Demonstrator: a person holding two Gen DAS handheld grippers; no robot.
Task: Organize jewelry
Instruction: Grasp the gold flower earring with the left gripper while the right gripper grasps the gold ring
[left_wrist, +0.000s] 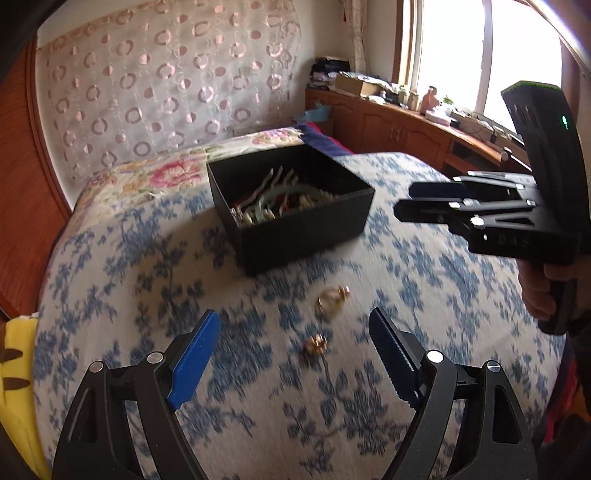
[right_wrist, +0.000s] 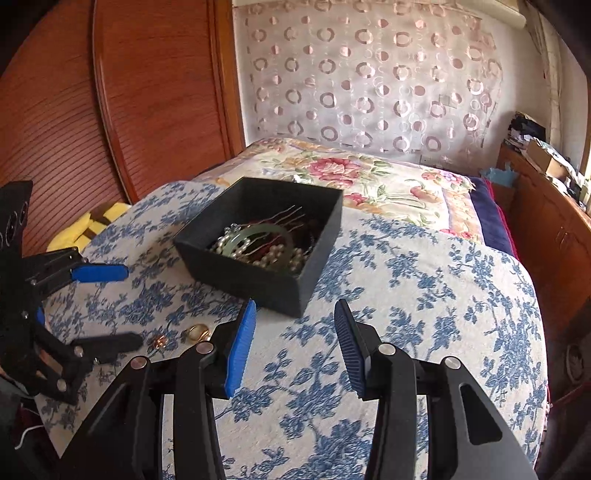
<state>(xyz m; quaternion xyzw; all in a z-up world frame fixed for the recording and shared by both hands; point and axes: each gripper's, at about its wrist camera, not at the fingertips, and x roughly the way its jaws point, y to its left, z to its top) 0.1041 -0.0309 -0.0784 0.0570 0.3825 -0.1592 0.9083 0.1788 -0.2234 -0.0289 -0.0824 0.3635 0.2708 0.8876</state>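
Evidently lining up a pick, the left gripper (left_wrist: 291, 354) hangs with jaws wide and empty over two gold rings (left_wrist: 317, 342) on the bedspread (left_wrist: 424, 369) near its front edge, just short of the black box (left_wrist: 295, 225), while the right gripper (right_wrist: 293, 347) waits half-open, holding nothing.

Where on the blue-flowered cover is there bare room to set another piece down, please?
The cover lies bare to the right of the black box and in front of the right gripper. It is crowded on the other side: a gold ring and a copper-coloured piece lie before the open left gripper.
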